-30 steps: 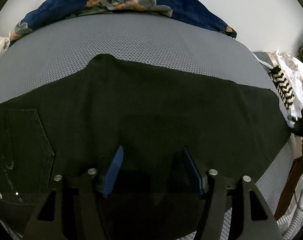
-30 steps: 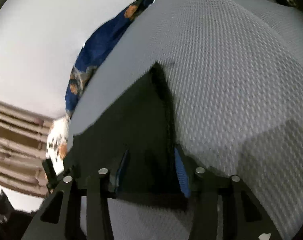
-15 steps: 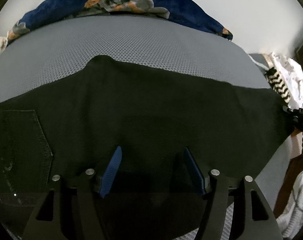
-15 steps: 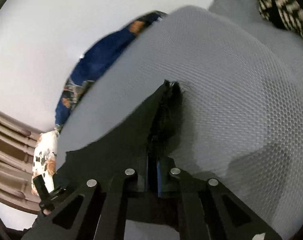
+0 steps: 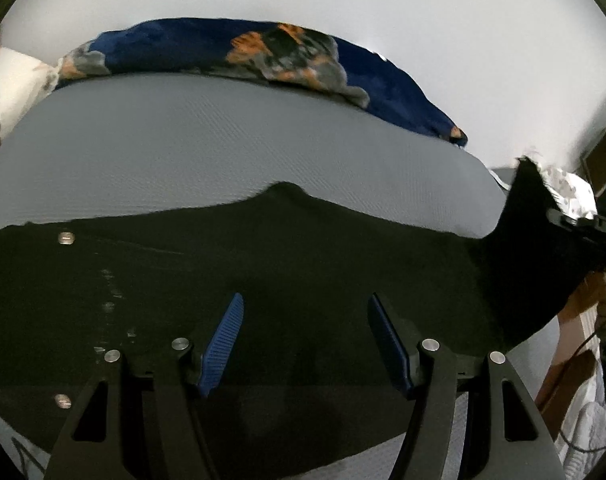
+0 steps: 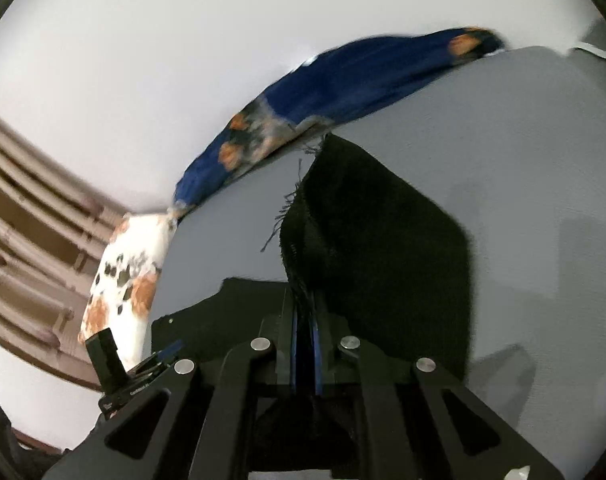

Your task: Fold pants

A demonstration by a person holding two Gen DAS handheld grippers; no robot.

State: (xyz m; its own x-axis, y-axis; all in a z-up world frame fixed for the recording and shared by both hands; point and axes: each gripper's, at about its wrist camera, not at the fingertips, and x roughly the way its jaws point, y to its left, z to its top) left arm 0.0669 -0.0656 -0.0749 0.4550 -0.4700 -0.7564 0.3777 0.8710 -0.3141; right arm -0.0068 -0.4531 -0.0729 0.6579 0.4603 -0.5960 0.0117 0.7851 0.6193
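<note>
Black pants [image 5: 303, 264] lie flat across the grey mattress [image 5: 223, 148], waist with metal rivets at the left. My left gripper [image 5: 305, 320] is open, its blue pads hovering over the middle of the pants, holding nothing. My right gripper [image 6: 303, 320] is shut on the frayed hem of the pants leg [image 6: 367, 232] and holds it lifted off the mattress [image 6: 523, 160]. In the left wrist view the raised hem [image 5: 527, 216] stands up at the far right, with the right gripper behind it.
A dark blue blanket with orange patches [image 5: 271, 52] lies along the far edge by the white wall. A white patterned pillow [image 6: 123, 272] sits at the head end beside a wooden headboard [image 6: 19, 216]. White cloth [image 5: 571, 188] lies at the right.
My right gripper closed on the pants leg hem and lifted it off the mattress. My left gripper stayed open and shifted left along the pants toward the waist.
</note>
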